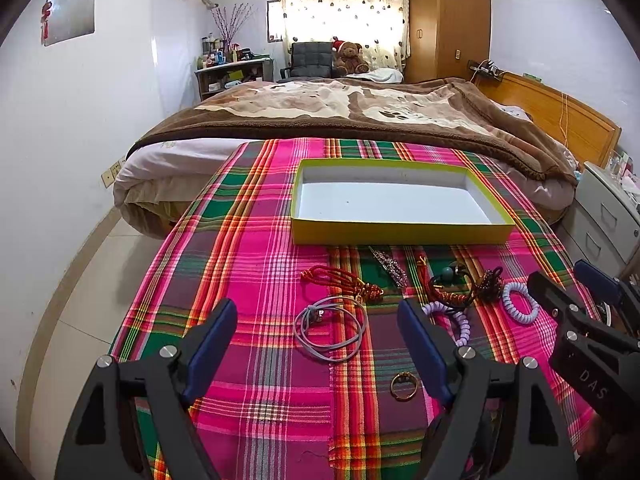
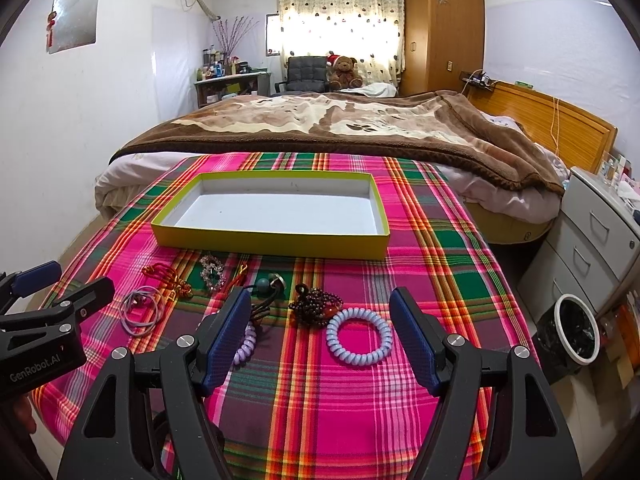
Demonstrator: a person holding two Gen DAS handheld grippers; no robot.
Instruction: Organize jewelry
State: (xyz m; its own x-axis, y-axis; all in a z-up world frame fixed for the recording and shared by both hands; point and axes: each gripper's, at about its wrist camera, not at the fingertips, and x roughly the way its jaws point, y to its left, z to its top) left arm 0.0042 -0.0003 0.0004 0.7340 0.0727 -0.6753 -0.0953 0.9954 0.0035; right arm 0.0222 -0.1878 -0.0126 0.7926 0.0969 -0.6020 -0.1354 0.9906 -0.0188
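Observation:
An empty yellow-rimmed box (image 1: 400,233) (image 2: 272,240) lies on a plaid cloth. In front of it lie a red cord bracelet (image 1: 340,280) (image 2: 168,276), grey hair ties (image 1: 330,326) (image 2: 140,312), a gold ring (image 1: 404,386), a lilac spiral tie (image 2: 359,342) (image 1: 520,302) and a dark bead bracelet (image 2: 316,306). My left gripper (image 1: 318,332) is open over the grey ties. My right gripper (image 2: 320,332) is open around the spiral tie, and it shows in the left wrist view (image 1: 568,284).
A crystal hair clip (image 2: 212,272) and a dark elastic with a green bead (image 2: 264,286) lie mid-cloth. A bed with a brown blanket (image 2: 320,124) stands behind. A drawer unit (image 2: 592,248) and a bin (image 2: 576,328) stand at the right.

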